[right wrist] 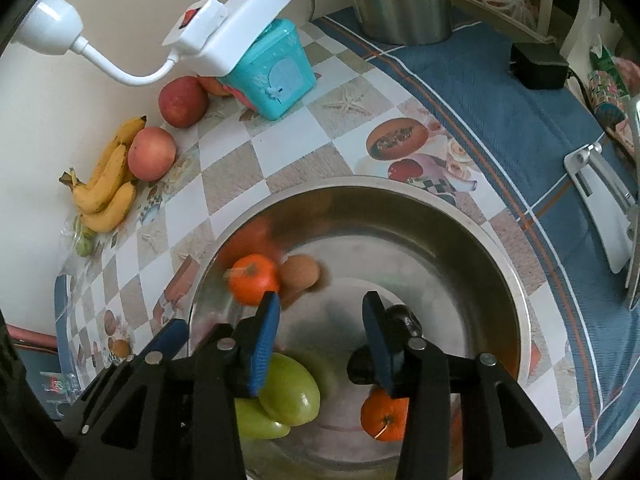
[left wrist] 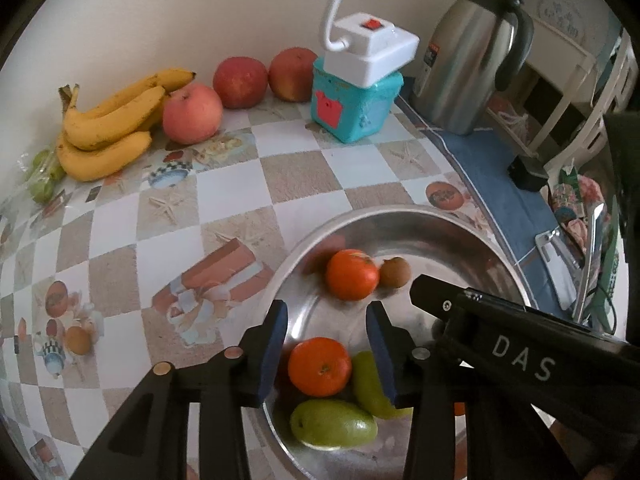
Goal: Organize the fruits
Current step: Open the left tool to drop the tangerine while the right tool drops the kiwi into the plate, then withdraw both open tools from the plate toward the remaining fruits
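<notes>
The metal bowl (right wrist: 460,216) sits right under both grippers and holds two oranges, two green mangoes and a small brown fruit; it looks rigid, smooth and slick inside, so round fruit may roll once let go. Beyond the left gripper (left wrist: 327,344), far ahead and to its left against the wall, lie the bananas (left wrist: 108,128), which I judge soft and easily bruised, best taken across the thick middle of the bunch rather than by the stem. Beside them sit three apples (left wrist: 192,114), firm and fairly heavy by the look, smooth-skinned, so a hold across the widest part should serve. Inside the bowl, the green mangoes (right wrist: 290,394) lie just below the right gripper (right wrist: 320,344), toward its left finger, looking firm but waxy. The near orange (left wrist: 319,366) lies directly below the gap of the left gripper; the far orange (left wrist: 352,274) rests ahead, touching the small brown fruit (left wrist: 395,273). Both grippers stand spread with nothing between the pads, pointing steeply down into the bowl. A small bag of green fruit (left wrist: 42,178) lies farthest left, too blurred to name
</notes>
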A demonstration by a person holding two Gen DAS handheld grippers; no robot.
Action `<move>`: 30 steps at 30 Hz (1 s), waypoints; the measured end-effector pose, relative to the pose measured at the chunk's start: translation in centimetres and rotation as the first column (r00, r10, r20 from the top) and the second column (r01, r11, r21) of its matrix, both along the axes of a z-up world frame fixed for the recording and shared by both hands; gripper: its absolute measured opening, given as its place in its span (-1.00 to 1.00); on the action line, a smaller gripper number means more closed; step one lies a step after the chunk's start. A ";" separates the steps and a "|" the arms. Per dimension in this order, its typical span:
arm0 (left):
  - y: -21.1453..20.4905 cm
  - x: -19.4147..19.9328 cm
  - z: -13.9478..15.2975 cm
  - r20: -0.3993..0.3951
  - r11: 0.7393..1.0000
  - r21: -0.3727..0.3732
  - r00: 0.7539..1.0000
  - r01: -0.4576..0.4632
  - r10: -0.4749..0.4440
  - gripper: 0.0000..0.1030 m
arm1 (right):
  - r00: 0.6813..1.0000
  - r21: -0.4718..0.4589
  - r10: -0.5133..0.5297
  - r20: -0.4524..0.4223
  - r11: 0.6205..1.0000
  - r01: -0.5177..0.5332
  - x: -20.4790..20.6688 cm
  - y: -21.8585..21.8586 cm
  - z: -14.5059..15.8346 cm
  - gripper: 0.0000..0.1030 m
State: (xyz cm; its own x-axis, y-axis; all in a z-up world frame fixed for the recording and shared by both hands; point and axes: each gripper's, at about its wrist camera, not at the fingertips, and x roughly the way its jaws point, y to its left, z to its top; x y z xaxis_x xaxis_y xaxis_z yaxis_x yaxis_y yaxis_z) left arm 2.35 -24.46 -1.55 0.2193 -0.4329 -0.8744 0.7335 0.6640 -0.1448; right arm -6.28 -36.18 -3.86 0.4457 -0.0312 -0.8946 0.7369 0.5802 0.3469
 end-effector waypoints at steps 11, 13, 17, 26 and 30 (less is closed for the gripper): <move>2.6 1.8 -0.1 -0.058 0.991 0.057 0.991 -0.121 0.124 -0.12 | 0.998 -0.035 0.025 -0.055 0.999 -0.027 -0.1 1.5 0.8 -0.14; 3.1 2.1 0.0 -0.068 0.988 0.053 0.987 -0.143 0.146 -0.12 | 0.997 -0.039 0.035 -0.065 0.999 -0.038 -0.2 2.0 0.8 -0.14; 4.4 2.6 0.3 -0.077 0.981 0.060 0.979 -0.185 0.189 -0.12 | 0.994 -0.055 0.051 -0.094 0.997 -0.057 -0.5 3.0 0.7 -0.14; 7.2 3.5 0.9 -0.109 0.970 0.063 0.965 -0.233 0.239 -0.13 | 0.988 -0.062 0.081 -0.128 0.994 -0.090 -0.8 4.7 0.5 -0.14; 8.2 3.8 1.2 -0.120 0.965 0.056 0.958 -0.254 0.260 -0.11 | 0.987 -0.069 0.088 -0.136 0.993 -0.098 -0.7 5.0 0.6 -0.14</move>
State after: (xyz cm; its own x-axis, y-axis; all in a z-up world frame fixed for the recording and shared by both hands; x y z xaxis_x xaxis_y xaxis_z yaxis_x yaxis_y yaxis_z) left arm 6.10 -16.29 -0.36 0.2064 -0.3408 -0.9172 0.5151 0.8348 -0.1942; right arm -7.03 -31.21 -3.25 0.3275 -0.0646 -0.9426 0.7150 0.6691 0.2026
